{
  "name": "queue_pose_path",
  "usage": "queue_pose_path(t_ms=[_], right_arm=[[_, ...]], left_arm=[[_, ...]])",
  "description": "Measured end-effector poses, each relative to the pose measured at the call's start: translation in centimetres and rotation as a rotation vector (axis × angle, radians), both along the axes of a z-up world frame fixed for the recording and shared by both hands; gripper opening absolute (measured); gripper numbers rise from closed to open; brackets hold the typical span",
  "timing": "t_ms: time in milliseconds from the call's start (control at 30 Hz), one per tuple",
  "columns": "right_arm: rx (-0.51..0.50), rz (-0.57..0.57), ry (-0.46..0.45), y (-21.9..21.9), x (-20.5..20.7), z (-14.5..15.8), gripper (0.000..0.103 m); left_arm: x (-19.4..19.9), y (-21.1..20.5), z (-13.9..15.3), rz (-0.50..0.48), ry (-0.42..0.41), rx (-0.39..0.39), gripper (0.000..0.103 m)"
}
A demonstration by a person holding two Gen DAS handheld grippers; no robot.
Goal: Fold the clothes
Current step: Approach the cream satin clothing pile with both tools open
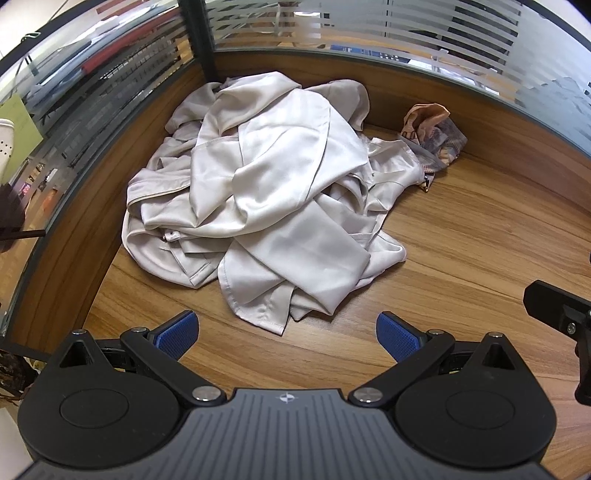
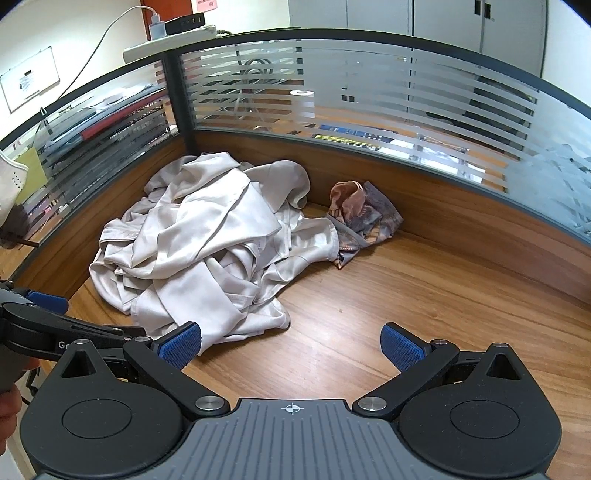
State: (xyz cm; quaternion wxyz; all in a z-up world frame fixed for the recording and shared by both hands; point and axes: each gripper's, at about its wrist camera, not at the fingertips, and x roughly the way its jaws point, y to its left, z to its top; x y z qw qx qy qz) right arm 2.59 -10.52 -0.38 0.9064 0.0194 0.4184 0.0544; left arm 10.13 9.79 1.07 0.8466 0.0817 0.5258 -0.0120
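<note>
A crumpled pile of pale cream satin clothes (image 1: 266, 192) (image 2: 207, 247) lies in the desk's back left corner. A smaller patterned orange-and-grey garment (image 1: 432, 136) (image 2: 364, 214) sits bunched against the back panel, touching the pile's right edge. My left gripper (image 1: 287, 338) hovers open just in front of the pile, nothing between its blue pads (image 1: 177, 336). My right gripper (image 2: 291, 347) is open too, over bare wood at the pile's front right corner. The left gripper's finger (image 2: 48, 301) shows at the left edge of the right wrist view.
The wooden desk (image 2: 424, 302) is walled by frosted striped glass partitions (image 2: 369, 103) at the back and left. A power strip with a charger (image 2: 173, 33) rests on top of the partition. A black part of the other gripper (image 1: 561, 314) juts in at the right.
</note>
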Motion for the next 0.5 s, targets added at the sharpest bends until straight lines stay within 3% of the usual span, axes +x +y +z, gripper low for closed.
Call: queue_pose_path(t_ms=[500], right_arm=[[-0.004, 0.003, -0.001, 0.04, 0.04, -0.04, 0.103]], left_arm=[[-0.41, 0.13, -0.10, -0.013, -0.013, -0.010, 0.103]])
